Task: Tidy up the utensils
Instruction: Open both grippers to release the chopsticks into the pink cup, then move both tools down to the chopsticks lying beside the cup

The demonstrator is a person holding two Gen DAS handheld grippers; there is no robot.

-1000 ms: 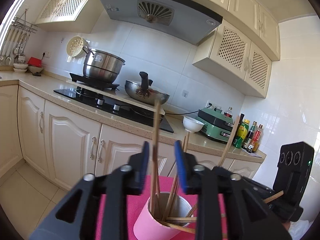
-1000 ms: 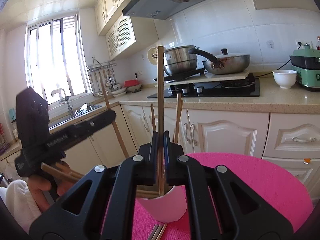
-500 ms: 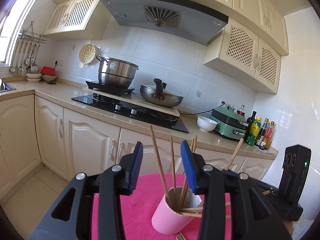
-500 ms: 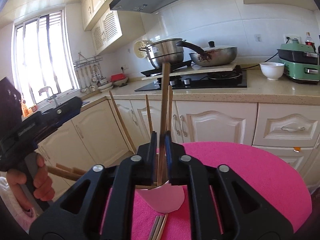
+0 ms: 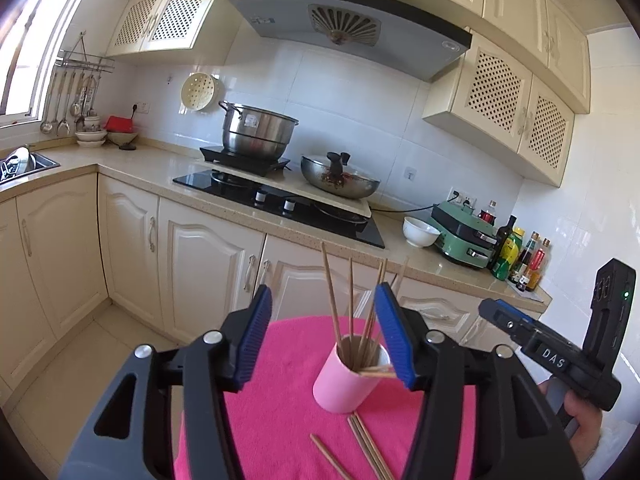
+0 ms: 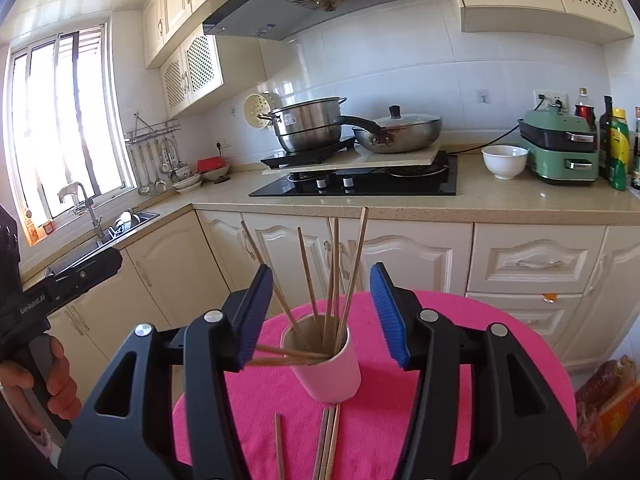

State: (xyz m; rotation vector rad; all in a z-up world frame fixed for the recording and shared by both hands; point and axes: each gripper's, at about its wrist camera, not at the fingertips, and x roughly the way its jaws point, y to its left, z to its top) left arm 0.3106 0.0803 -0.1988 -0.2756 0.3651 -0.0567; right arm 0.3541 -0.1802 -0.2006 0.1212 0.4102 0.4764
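While the left wrist view alone shows the bottles [image 5: 520, 260], only the right wrist view catches the window [image 6: 60, 120]. Both grippers, left [image 5: 324, 344] and right [image 6: 320, 316], are opening with nothing pinched. Chopsticks [image 6: 332, 280] stand near-upright, fanning outward, in the pink cup [image 6: 332, 372] on the pink cloth [image 6: 460, 400]; others [image 5: 368, 444] lie flat beside it.
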